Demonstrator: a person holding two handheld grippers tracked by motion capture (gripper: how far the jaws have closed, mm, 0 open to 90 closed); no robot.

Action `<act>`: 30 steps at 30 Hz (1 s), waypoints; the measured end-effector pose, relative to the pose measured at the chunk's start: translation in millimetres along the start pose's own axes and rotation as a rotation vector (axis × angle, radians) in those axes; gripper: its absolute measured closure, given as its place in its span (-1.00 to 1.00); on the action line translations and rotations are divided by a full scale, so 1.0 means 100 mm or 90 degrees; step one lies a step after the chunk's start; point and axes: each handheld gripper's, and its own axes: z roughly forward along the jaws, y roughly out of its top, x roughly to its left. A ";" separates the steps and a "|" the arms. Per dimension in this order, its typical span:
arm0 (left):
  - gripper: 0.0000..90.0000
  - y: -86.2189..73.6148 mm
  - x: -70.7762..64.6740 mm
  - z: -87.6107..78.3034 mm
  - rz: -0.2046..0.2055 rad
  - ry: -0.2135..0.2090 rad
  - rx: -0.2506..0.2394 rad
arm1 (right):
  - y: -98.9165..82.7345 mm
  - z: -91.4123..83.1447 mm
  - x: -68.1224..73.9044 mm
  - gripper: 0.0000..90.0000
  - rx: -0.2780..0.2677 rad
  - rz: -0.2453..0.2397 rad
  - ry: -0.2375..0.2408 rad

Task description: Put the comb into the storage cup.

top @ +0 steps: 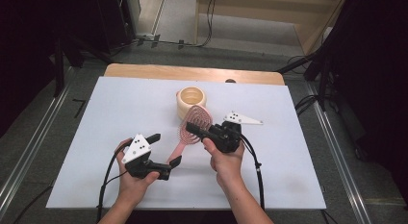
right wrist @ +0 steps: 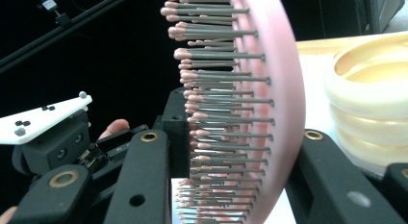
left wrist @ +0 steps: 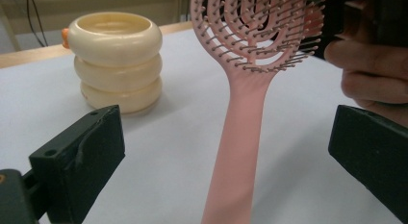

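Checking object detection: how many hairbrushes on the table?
1. The pink hairbrush is mid-table, its head clamped in the right gripper, its handle between the open jaws of the left gripper, just in front of the cream ringed container.

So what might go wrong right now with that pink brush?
The right claw alone grips the pink hairbrush, by its bristled head, so the springy bristles may let it slip or twist. The left claw stands open around the handle without pressing it, so a slip would probably go uncaught. The cream stacked-ring holder sits just behind the brush head; a swing could bump it.
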 end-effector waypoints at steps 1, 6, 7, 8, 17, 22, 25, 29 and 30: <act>-1.00 -0.01 0.04 -0.04 0.000 -0.006 -0.007 | 0.01 -0.01 0.00 0.38 -0.003 -0.002 0.000; -1.00 -0.03 0.09 -0.12 0.000 0.007 -0.006 | 0.04 -0.03 0.00 0.38 -0.005 -0.016 -0.003; -1.00 -0.04 0.10 -0.14 0.001 0.013 -0.006 | 0.04 -0.03 0.00 0.38 -0.006 -0.018 -0.003; -1.00 -0.05 0.11 -0.16 0.003 0.014 -0.007 | 0.06 -0.04 -0.01 0.38 -0.008 -0.019 -0.003; -1.00 -0.13 0.23 -0.36 0.008 0.035 -0.023 | 0.11 -0.04 -0.01 0.38 -0.007 -0.028 -0.003; -1.00 -0.19 0.31 -0.45 0.011 0.049 -0.028 | 0.14 -0.05 -0.02 0.38 -0.010 -0.030 -0.003; -1.00 -0.22 0.35 -0.53 0.008 0.059 -0.035 | 0.17 -0.07 -0.02 0.38 -0.009 -0.033 -0.005; -1.00 -0.26 0.42 -0.62 0.001 0.067 -0.041 | 0.18 -0.08 -0.04 0.38 -0.012 -0.036 -0.008; -1.00 -0.26 0.42 -0.62 0.001 0.067 -0.041 | 0.18 -0.08 -0.04 0.38 -0.012 -0.036 -0.008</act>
